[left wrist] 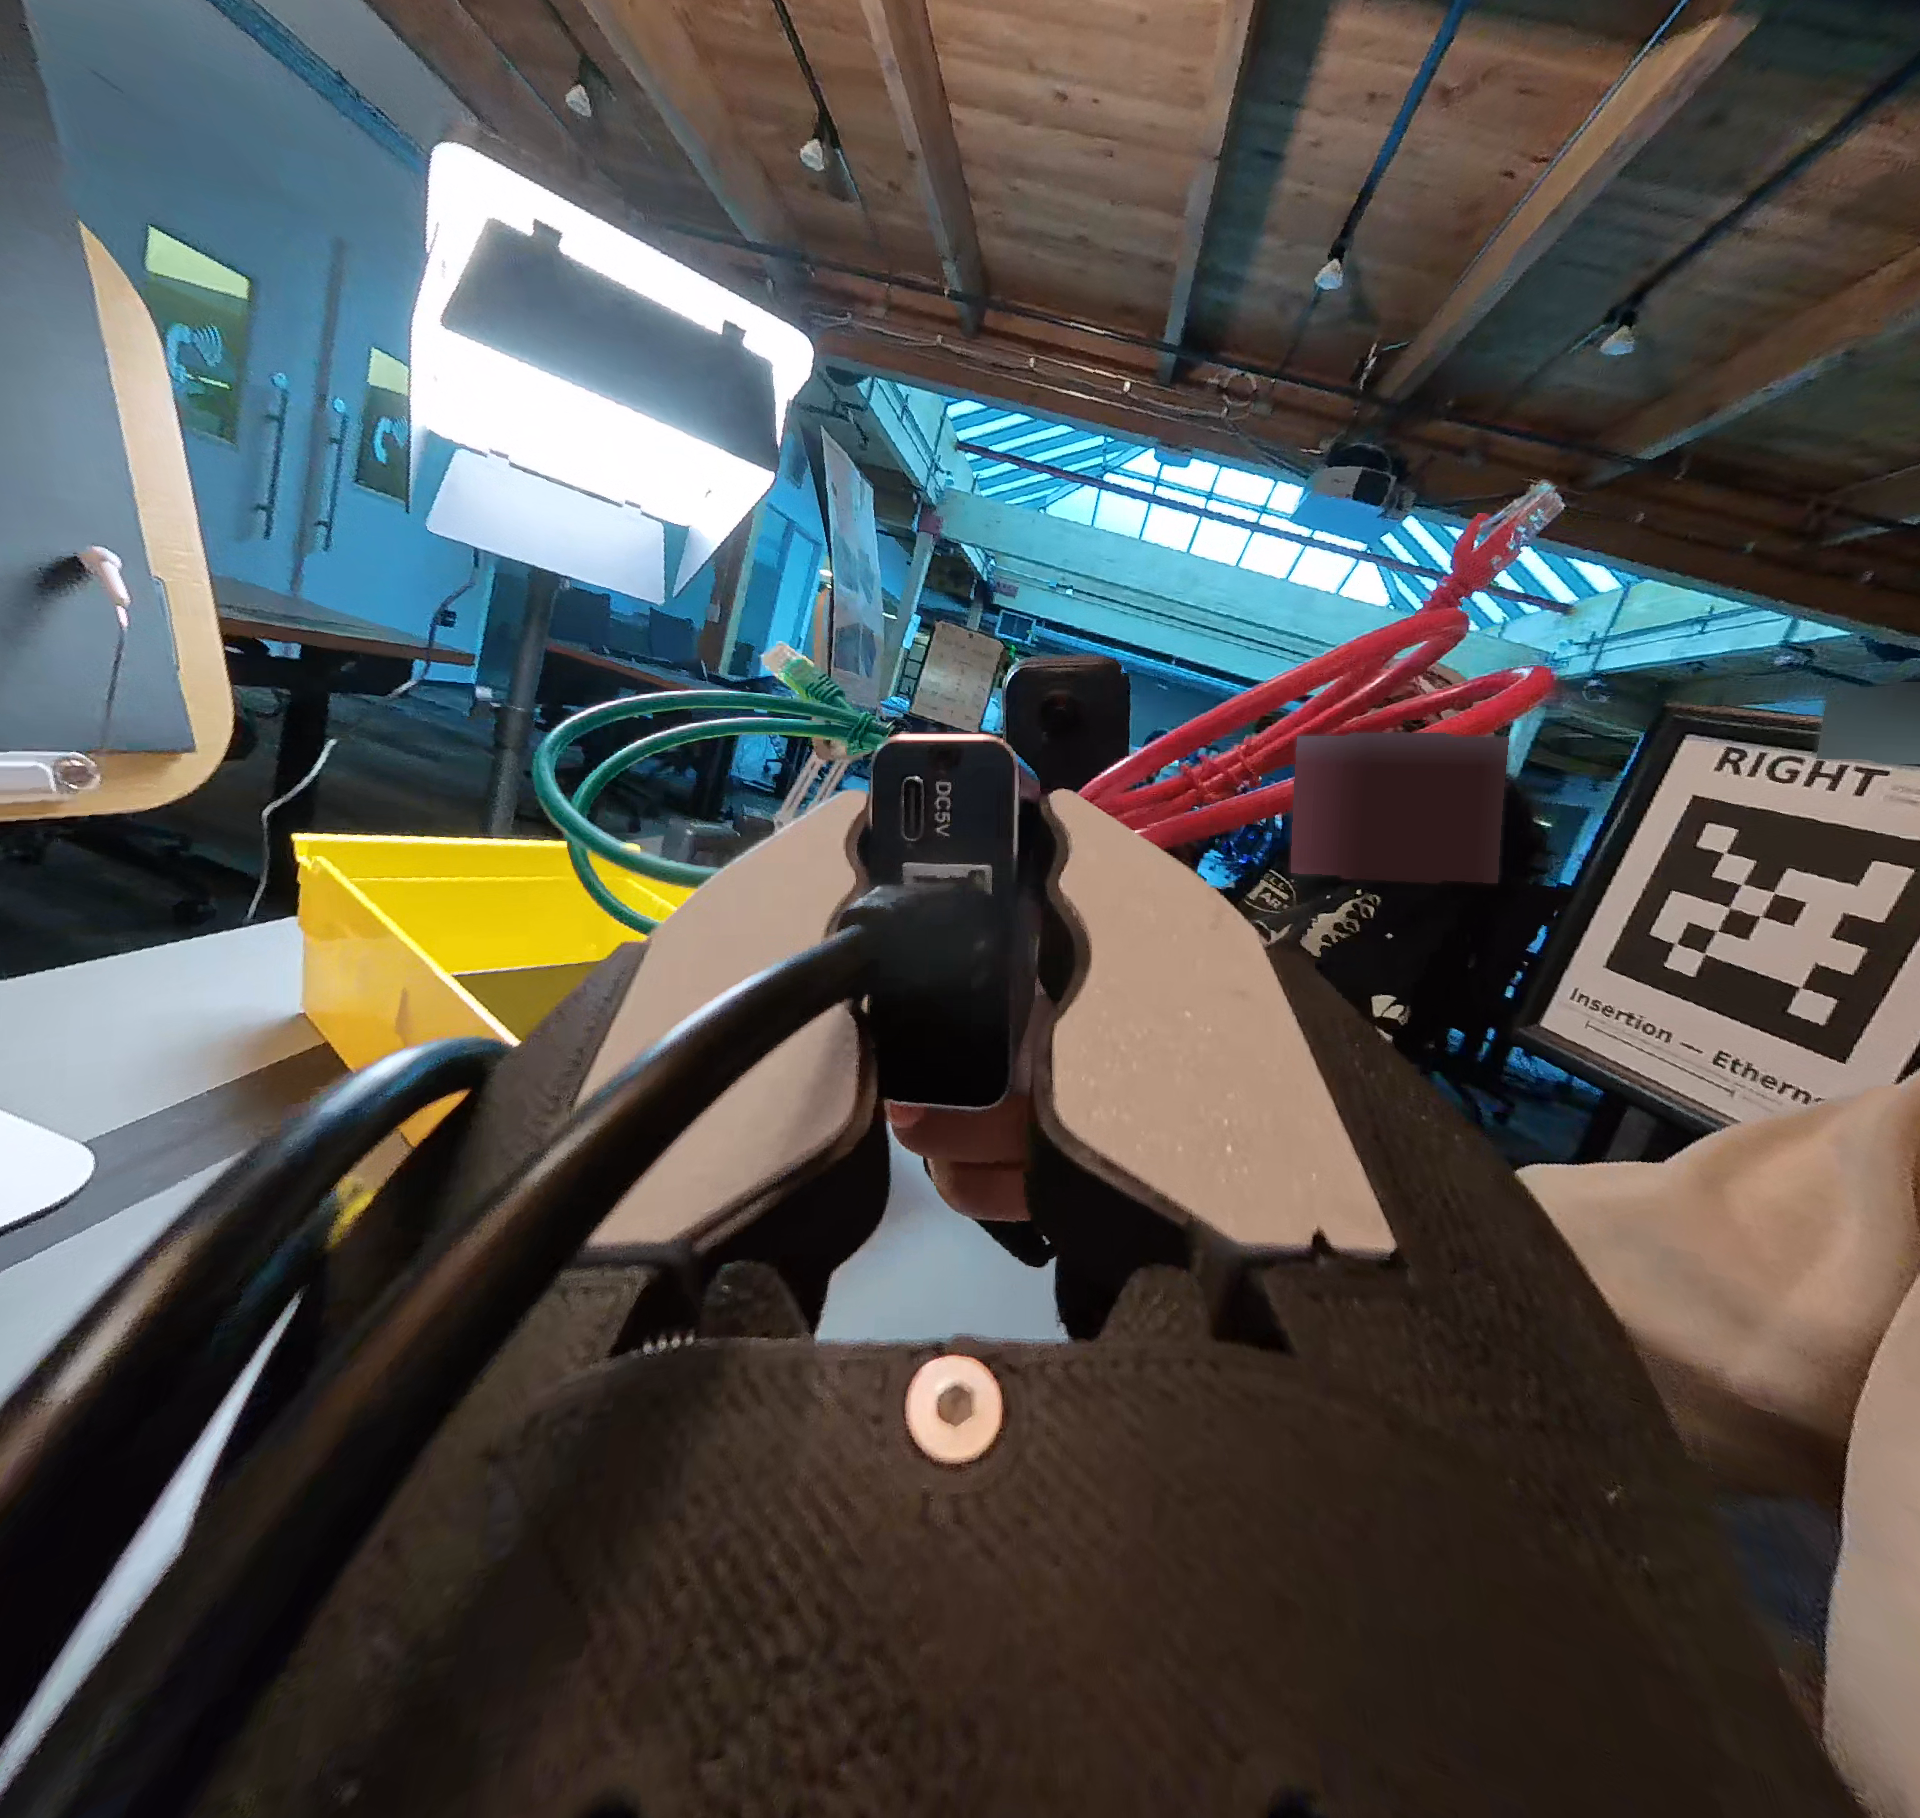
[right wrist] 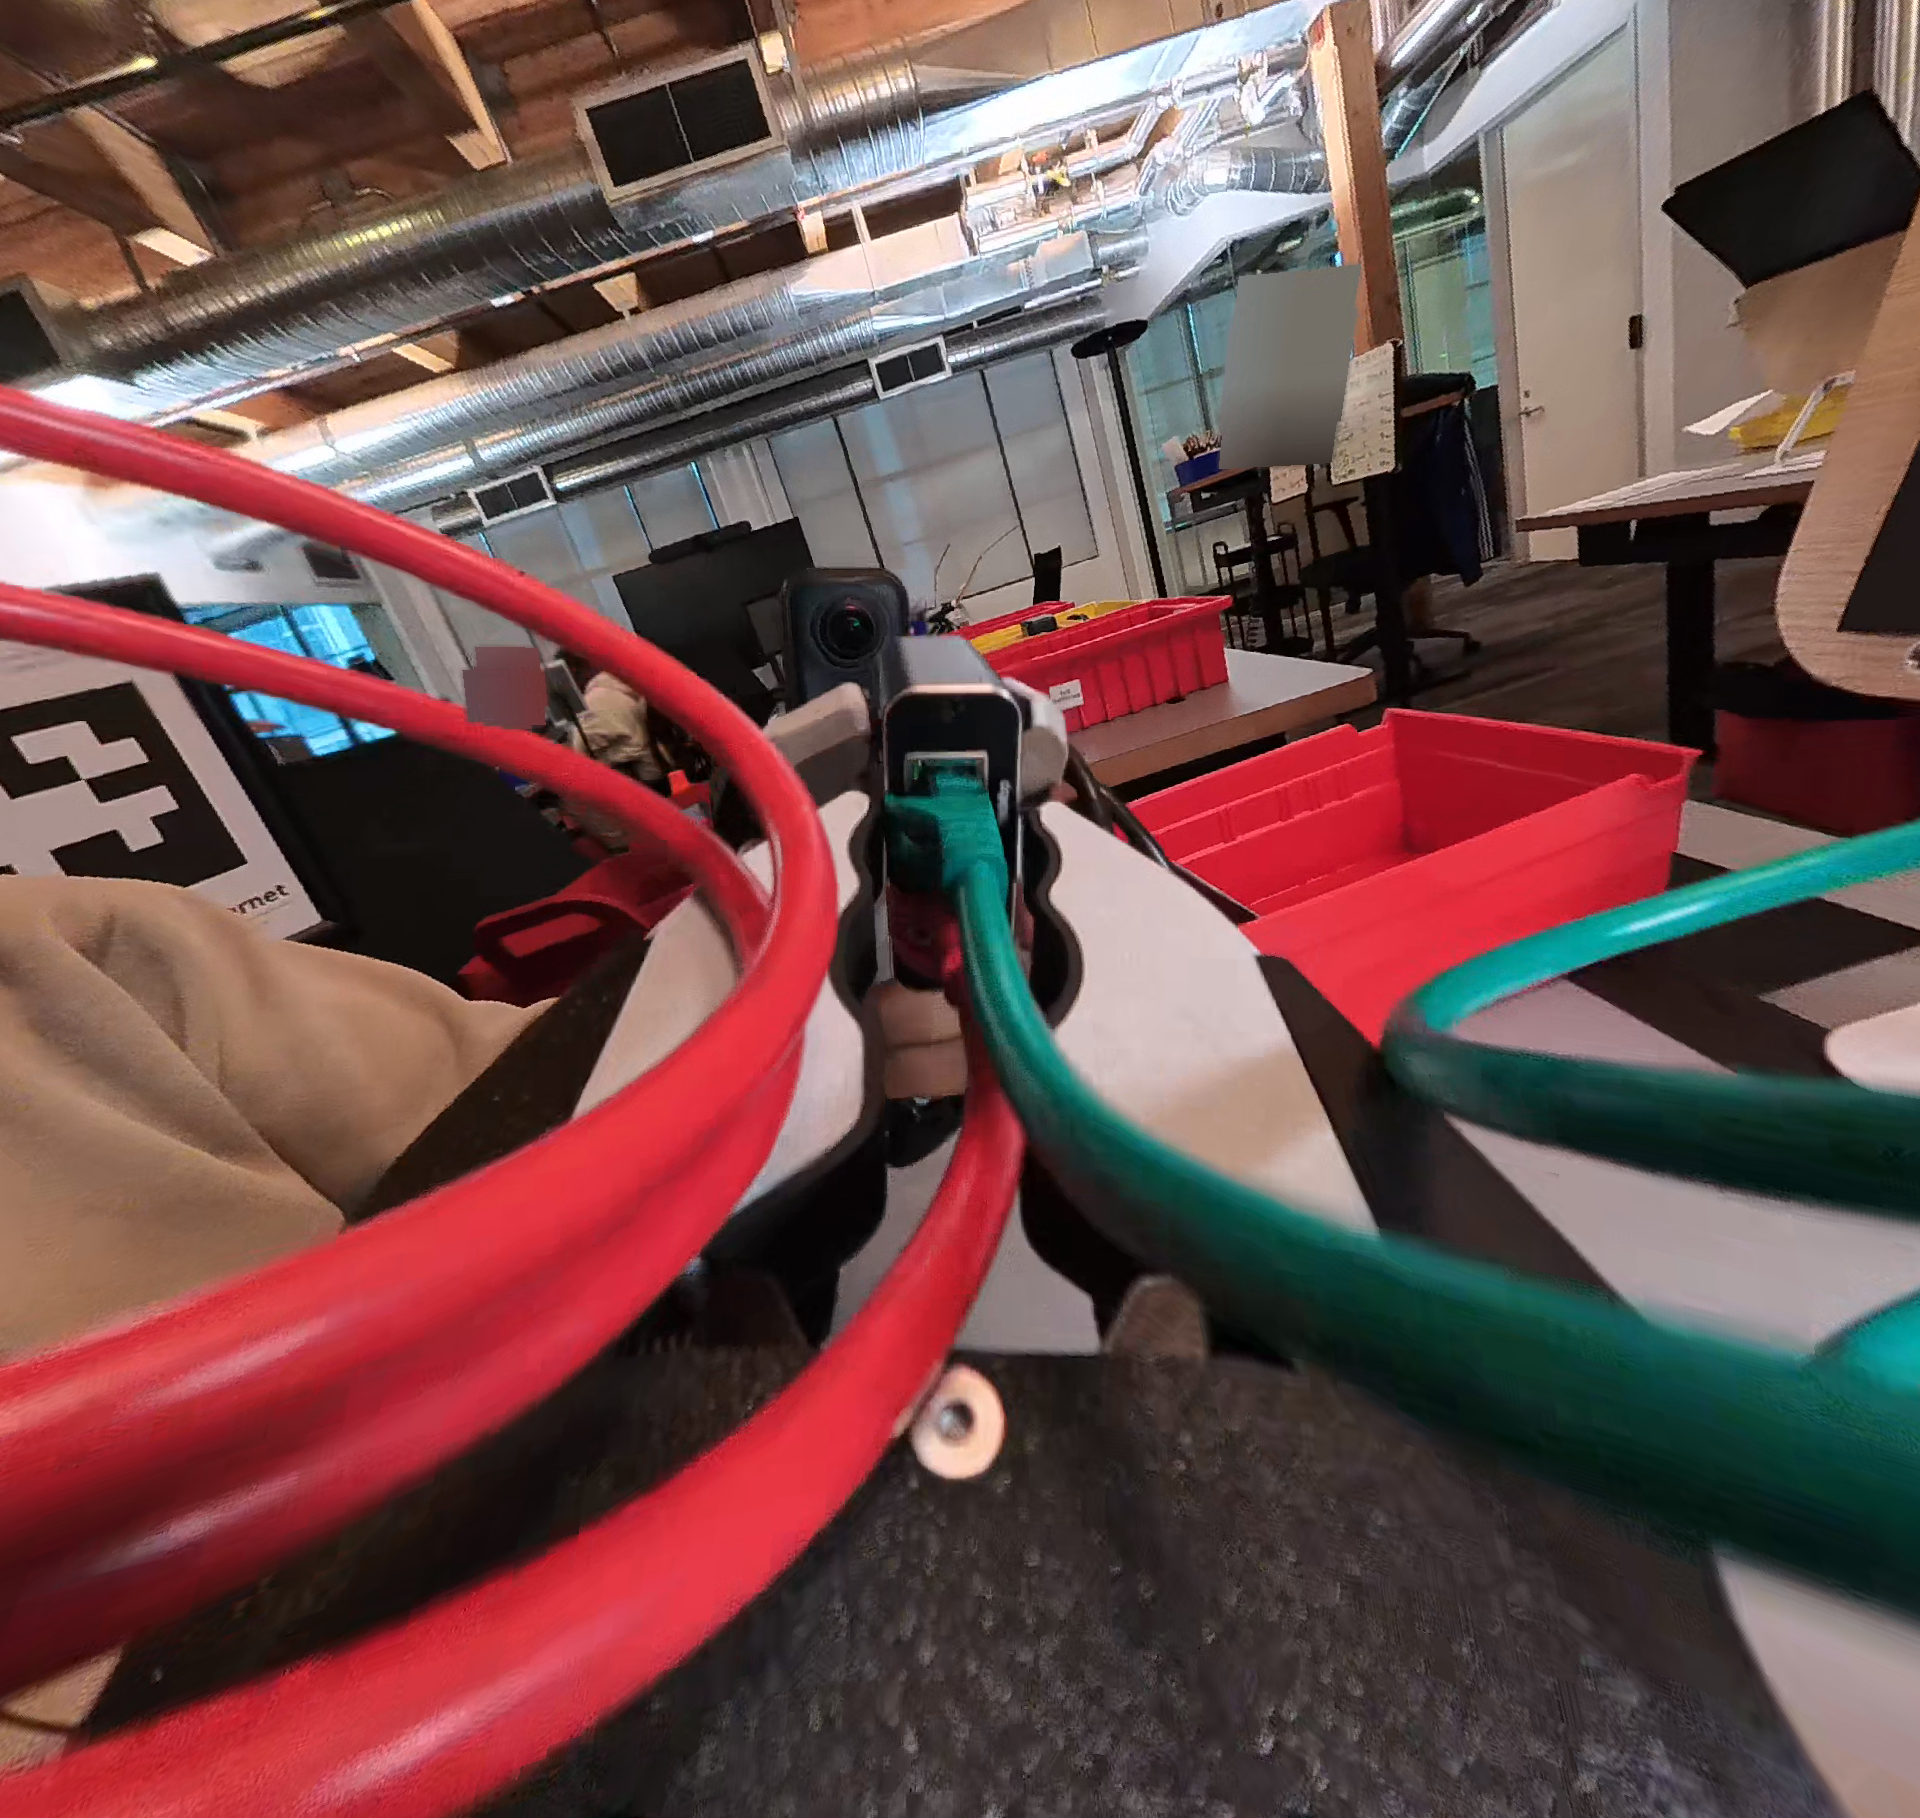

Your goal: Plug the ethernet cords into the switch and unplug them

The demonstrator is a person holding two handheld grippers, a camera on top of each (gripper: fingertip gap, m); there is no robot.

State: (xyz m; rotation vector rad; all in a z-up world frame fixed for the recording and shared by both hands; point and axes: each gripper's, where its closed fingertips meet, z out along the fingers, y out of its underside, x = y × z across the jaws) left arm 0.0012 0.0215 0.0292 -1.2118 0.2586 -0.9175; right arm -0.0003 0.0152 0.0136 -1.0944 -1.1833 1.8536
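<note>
The small dark switch [left wrist: 925, 1051] is held in the air between both grippers. My left gripper [left wrist: 951, 833] is shut on one end of it, where a black cord [left wrist: 623, 1051] is plugged in. My right gripper [right wrist: 951, 833] is shut on the other end of the switch [right wrist: 951, 719], where a green ethernet cord [right wrist: 1039, 1062] is plugged in, with a red plug [right wrist: 920, 927] just below it. The red cord [right wrist: 790, 833] loops to the left. Both cords show behind the switch in the left wrist view, the green cord [left wrist: 665, 729] and the red cord [left wrist: 1351, 698]. A person's fingertip [left wrist: 956, 1155] touches the switch from below.
A yellow bin [left wrist: 416, 927] stands on the white table at the left. A red bin [right wrist: 1434, 833] stands at the right. A framed marker sign [left wrist: 1756, 937] leans nearby. A beige sleeve [left wrist: 1714, 1280] is close by. A bright light panel [left wrist: 603, 397] stands behind. The grippers are tip to tip, or close to it.
</note>
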